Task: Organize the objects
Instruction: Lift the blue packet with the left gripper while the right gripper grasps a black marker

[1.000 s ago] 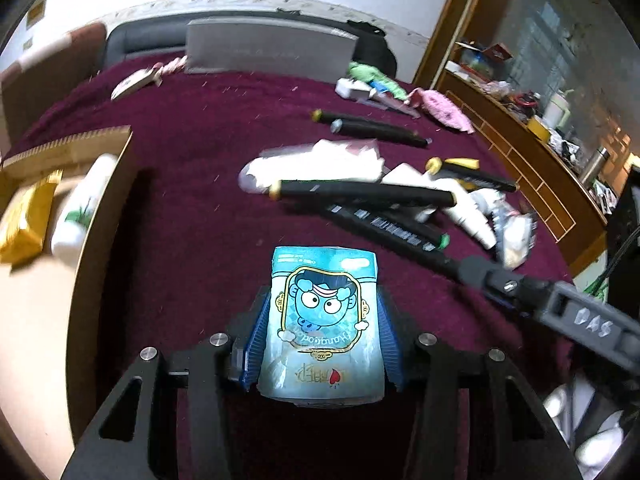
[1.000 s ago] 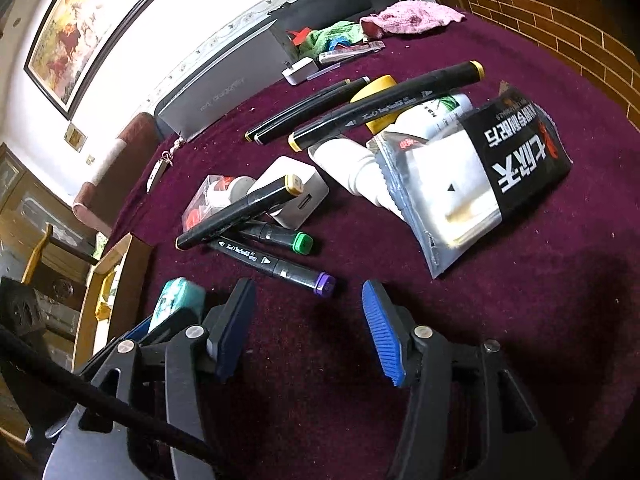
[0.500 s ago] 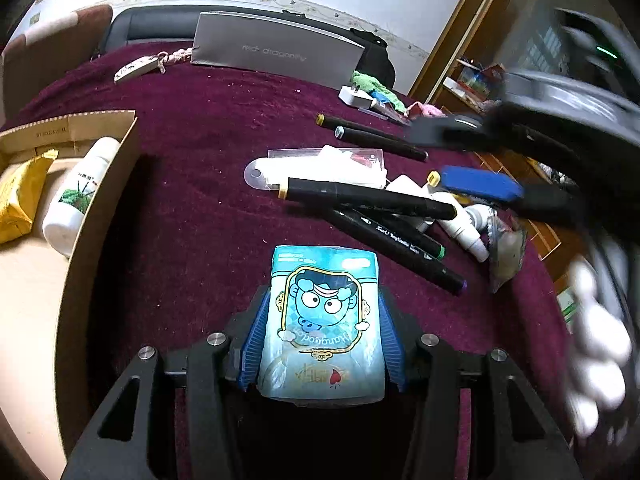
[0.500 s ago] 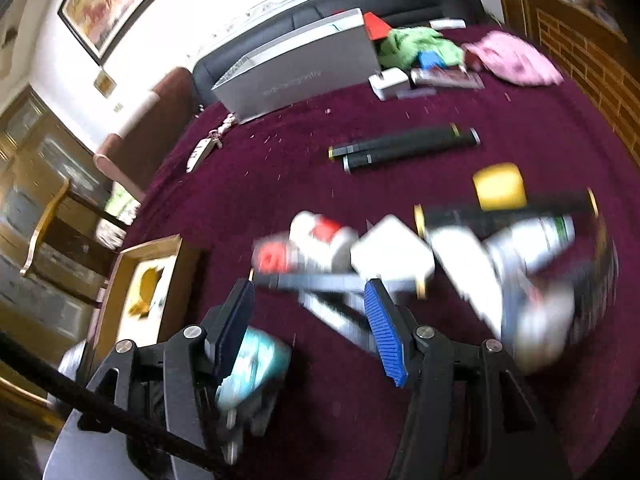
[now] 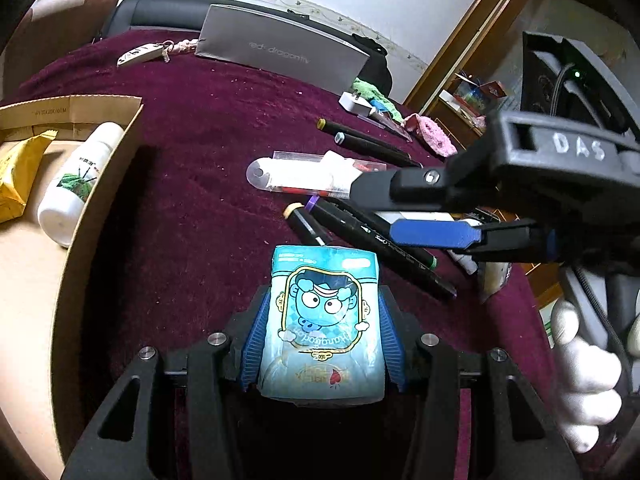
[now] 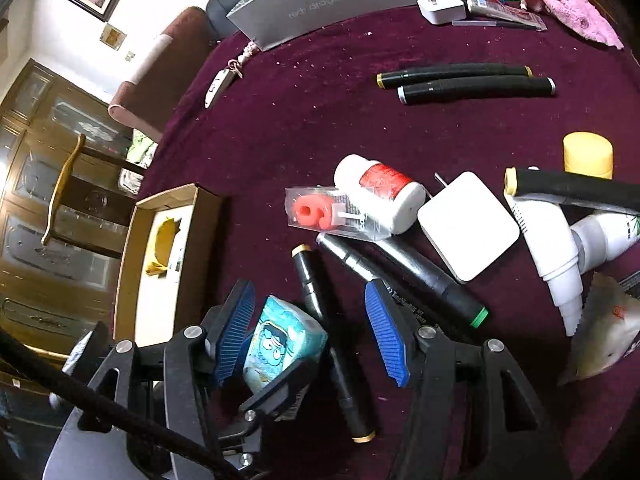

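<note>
Left hand-held gripper [image 5: 320,332] clamped on a teal tissue pack [image 5: 322,324] printed with a blue cartoon face in a gold frame, glossy wrap, held just above the maroon-covered bench [image 5: 192,200], beside the cardboard box [image 5: 92,216]. Right hand-held gripper [image 6: 310,328] with jaws apart and nothing between the pads, hovering over black markers [image 6: 424,276] in the cluttered pile.

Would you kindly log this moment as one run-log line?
left gripper: shut on blue packet | right gripper: open over black markers | cardboard box: bottle, yellow packet inside
</note>
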Demonstrator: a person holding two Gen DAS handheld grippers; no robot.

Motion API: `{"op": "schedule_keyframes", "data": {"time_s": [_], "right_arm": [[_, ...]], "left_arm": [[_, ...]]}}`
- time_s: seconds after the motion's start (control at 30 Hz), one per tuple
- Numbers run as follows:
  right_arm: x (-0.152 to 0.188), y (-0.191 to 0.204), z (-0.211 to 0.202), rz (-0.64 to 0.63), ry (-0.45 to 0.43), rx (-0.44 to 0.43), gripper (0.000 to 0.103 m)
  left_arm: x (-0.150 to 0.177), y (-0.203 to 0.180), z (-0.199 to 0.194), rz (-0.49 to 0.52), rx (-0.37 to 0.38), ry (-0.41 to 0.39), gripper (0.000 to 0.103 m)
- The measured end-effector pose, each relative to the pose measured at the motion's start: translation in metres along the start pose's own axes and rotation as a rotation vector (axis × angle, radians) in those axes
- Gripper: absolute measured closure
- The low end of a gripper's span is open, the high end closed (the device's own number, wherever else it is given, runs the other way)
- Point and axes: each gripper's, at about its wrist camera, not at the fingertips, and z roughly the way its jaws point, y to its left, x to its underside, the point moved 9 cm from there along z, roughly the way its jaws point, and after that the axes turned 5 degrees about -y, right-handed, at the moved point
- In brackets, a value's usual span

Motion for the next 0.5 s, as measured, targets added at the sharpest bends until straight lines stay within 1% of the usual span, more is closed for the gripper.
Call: {"op": "schedule_keyframes", "data": {"time_s": [0.03,0.07,0.13,0.2,0.27,0.33,0.37,0.43,0.5], "right_arm": [[0.002,-0.001,0.002,0.001,0.0,0.01,0.046],[0.005,-0.001,0.002,0.001,-0.006,0.023,0.046],[0.006,-0.003,0.001,-0.012,-0.017,0.043,0.046],[0.008,-0.002,-0.003,-0.048,-0.031,0.082,0.046],[0.013,-0.004,-0.007,-0.094,-0.042,0.117,0.046],[0.021,-0.004,-0.005,-0.129,-0.041,0.142,0.046],[0.025,-0.004,-0.002,-0.15,-0.036,0.157,0.046],[0.032,-0.006,0.005,-0.186,-0.029,0.201,0.049],[0.037,-0.004,0.013,-0.224,-0.019,0.238,0.057]], "left_arm": [[0.0,0.002,-0.002,-0.007,-0.004,0.0,0.059],[0.001,0.004,-0.007,-0.01,-0.027,-0.008,0.059],[-0.002,0.007,-0.021,-0.001,-0.057,-0.041,0.059],[-0.002,0.011,-0.033,0.022,-0.122,-0.045,0.059],[0.008,0.014,-0.037,0.051,-0.174,-0.01,0.059],[0.025,0.013,-0.032,0.085,-0.21,0.055,0.059],[0.028,0.01,-0.034,0.117,-0.234,0.037,0.059],[0.031,0.008,-0.035,0.138,-0.246,0.05,0.059],[0.031,0.01,-0.034,0.135,-0.251,0.053,0.058]]}}
